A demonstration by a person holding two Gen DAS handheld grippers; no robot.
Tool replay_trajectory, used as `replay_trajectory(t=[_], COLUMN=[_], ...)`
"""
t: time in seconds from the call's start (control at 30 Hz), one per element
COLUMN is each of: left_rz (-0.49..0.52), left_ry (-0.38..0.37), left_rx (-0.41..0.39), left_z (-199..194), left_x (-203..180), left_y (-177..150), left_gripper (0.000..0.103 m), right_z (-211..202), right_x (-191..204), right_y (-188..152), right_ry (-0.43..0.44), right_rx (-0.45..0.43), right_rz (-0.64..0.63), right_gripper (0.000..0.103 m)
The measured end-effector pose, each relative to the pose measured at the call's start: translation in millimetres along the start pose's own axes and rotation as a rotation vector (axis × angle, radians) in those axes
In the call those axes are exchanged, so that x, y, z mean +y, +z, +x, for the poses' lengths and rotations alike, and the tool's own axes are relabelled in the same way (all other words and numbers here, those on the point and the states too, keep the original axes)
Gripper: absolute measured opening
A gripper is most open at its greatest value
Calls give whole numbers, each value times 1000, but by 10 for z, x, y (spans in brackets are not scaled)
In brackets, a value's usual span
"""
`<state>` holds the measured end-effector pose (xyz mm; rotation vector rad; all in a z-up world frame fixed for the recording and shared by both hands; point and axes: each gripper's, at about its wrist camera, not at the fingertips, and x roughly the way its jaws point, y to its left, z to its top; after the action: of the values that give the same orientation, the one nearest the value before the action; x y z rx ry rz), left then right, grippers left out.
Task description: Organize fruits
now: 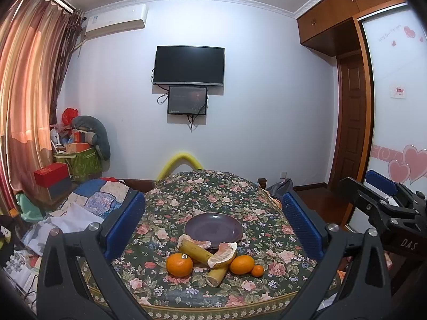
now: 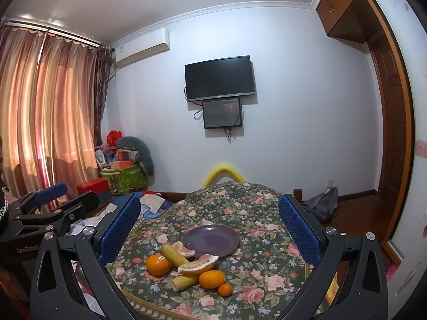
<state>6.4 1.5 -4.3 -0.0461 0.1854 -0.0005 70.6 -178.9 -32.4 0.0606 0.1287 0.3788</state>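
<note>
A cluster of fruit sits on a floral tablecloth (image 1: pixel 213 200) in a bedroom, just in front of a bare purple plate (image 1: pixel 213 226). The left gripper (image 1: pixel 213 224) and the right gripper (image 2: pixel 209 226) both hang above the near side of the table with their blue-padded jaws spread wide and nothing between the pads; each frames the plate and the fruit from its own angle, and neither touches anything. In the left wrist view the right gripper shows at the right edge, level with its partner. At the left of the pile lies a stickered orange (image 1: pixel 179 264); a second orange (image 1: pixel 242 264) lies to the right, with a small mandarin (image 1: pixel 257 270) touching its right side. Between the two oranges, two yellow-green cane pieces (image 1: pixel 197 250) lie crossed, one reaching back toward the plate's rim and the other pointing its cut end toward the camera. One peeled pomelo segment (image 1: pixel 222 254) rests on top of the canes, and another pomelo segment (image 1: pixel 198 243) lies against the plate's near edge. Behind the table, a dark television (image 1: pixel 189 65) hangs on the white wall with a smaller screen (image 1: pixel 187 100) below it, an air conditioner (image 1: pixel 117 21) is mounted near the ceiling, and orange curtains (image 1: pixel 29 93) cover the window at left.
</note>
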Motion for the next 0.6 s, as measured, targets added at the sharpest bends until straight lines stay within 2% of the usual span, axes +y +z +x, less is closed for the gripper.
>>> replay_trajectory(t=[0.6], left_rz=[-2], left_ry=[-8], left_rx=[11], left_z=[66], left_x=[34], left_y=[-16], left_gripper=[103], right_z=[37], right_x=[-2], right_y=[-53], right_ry=[2], right_rx=[5], right_rz=[7], right_gripper=[103])
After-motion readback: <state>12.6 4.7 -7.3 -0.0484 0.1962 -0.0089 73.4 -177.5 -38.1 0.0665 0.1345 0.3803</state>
